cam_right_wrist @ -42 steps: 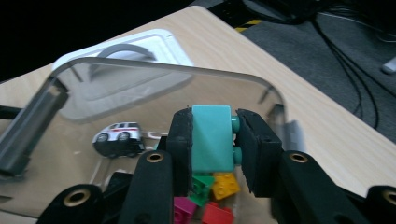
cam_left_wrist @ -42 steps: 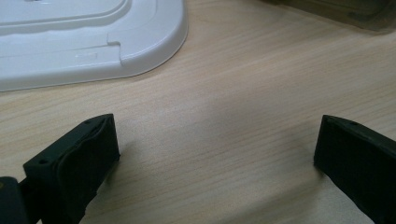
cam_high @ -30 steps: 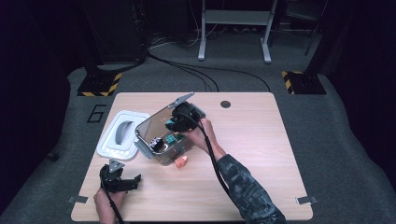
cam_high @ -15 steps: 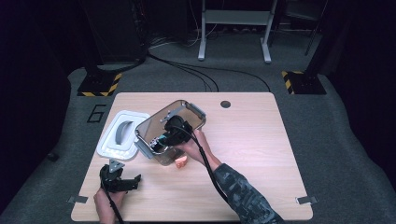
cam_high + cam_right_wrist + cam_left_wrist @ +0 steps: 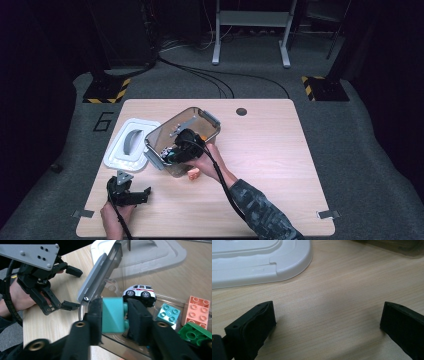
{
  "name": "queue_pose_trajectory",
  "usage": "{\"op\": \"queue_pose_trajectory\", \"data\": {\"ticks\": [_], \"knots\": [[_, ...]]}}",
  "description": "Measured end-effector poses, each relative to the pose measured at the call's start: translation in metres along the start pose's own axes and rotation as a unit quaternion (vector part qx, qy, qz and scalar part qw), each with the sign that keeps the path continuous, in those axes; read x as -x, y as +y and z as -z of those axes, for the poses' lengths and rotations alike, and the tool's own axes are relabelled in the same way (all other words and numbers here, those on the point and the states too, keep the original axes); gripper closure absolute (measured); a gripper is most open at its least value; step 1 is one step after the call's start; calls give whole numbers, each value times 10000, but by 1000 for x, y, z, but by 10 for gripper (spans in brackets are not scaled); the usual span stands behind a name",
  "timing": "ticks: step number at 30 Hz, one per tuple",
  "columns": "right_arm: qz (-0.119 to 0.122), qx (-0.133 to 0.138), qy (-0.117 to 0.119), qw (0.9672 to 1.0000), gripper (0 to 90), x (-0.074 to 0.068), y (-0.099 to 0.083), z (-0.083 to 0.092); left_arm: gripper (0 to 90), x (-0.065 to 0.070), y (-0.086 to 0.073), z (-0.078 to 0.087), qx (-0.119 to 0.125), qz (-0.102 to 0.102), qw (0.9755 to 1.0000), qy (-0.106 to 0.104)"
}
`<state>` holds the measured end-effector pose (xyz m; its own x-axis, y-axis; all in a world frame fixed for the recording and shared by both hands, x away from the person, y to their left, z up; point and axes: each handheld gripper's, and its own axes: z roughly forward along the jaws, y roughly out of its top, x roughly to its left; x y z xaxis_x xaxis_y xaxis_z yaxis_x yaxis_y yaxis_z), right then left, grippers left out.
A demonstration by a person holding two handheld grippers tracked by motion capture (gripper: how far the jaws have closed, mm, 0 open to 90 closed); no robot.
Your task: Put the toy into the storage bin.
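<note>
- We are holding a teal block between the jaws of the right gripper, just over the near rim of the clear plastic box; in the high view the right gripper is sitting over the box at mid-table.
- The jaws have just been opening a little, and the block is between them, seemingly loosely.
- We are aiming to drop it inside, so we are judging that the block should clear the rim fully before the pads part further; released here, it could catch the wall and tumble onto the table.
- Inside we are seeing a white toy car, a light-blue brick, a salmon brick and a green brick; we are picking a bare patch near the car.
- The left gripper is resting wide open on the table near the white lid, holding nothing; it could steady the box if it slides.
- An orange piece is lying just outside the box.
</note>
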<state>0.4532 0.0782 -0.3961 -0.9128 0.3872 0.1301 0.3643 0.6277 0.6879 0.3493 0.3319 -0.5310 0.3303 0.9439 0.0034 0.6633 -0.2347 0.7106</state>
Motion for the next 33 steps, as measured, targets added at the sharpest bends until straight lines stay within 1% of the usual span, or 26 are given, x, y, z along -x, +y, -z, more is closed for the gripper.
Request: {"op": "queue_pose_trajectory", "data": {"ticks": [3,4,5,6,7,8,9,10,11,12,13,14,15,16,18,19,21,22,23,24,25,26,27,30,33], "knots": [[-10,56,-5,10000,482,-1,-1,4,0,0,0,-1,41,10,10000,0],[-23,49,-4,10000,458,-2,-1,6,0,0,0,-1,41,10,10000,0],[9,124,-58,9999,414,-2,-2,8,0,0,0,-1,44,9,10000,2],[17,123,-85,9999,375,-2,-3,11,0,0,0,-1,41,8,10000,1],[7,154,-101,9998,345,-2,-4,13,0,0,0,-1,44,10,10000,2],[7,154,-101,9998,345,-2,-4,13,0,0,0,-1,44,10,10000,2],[17,151,-154,9998,321,-2,-6,17,0,0,0,0,6,-2,10000,0],[30,196,-215,9996,263,-2,-11,23,0,0,0,0,3,2,10000,0],[-9,191,-262,9995,249,-2,-14,25,0,0,0,0,-5,-3,10000,0],[24,179,-309,9994,235,-2,-17,27,0,0,0,0,-8,-6,10000,-1],[-23,177,-350,9992,224,-2,-22,30,0,0,0,0,0,1,10000,2],[-23,177,-350,9992,224,-2,-22,30,0,0,0,0,0,1,10000,2],[14,190,-397,9990,220,0,-30,34,0,0,0,0,0,1,10000,1],[-3,237,-411,9989,217,0,-35,36,0,0,0,0,-1,1,10000,1],[-14,230,-433,9988,214,1,-42,41,0,0,0,0,22,3,10000,1],[-42,281,-444,9986,217,1,-49,44,0,0,0,0,30,7,10000,2],[-31,325,-480,9983,214,2,-58,47,0,0,0,-1,41,9,10000,1],[-31,325,-480,9983,214,2,-58,47,0,0,0,-1,41,9,10000,1],[-87,315,-489,9983,214,2,-62,50,0,0,0,-1,42,10,10000,2],[-106,306,-507,9982,212,4,-71,51,0,0,0,-1,45,11,10000,3],[-129,286,-504,9982,208,6,-74,51,0,0,0,-1,44,10,10000,3],[-129,286,-504,9982,208,6,-74,51,0,0,0,-1,44,10,10000,3],[-116,227,-537,9982,203,10,-82,45,0,0,0,-1,43,5,10000,0],[-116,76,-522,9985,207,13,-91,32,0,0,0,-1,40,5,10000,0],[-105,-109,-473,9988,221,17,-98,12,0,0,0,-1,43,9,10000,2]]}}
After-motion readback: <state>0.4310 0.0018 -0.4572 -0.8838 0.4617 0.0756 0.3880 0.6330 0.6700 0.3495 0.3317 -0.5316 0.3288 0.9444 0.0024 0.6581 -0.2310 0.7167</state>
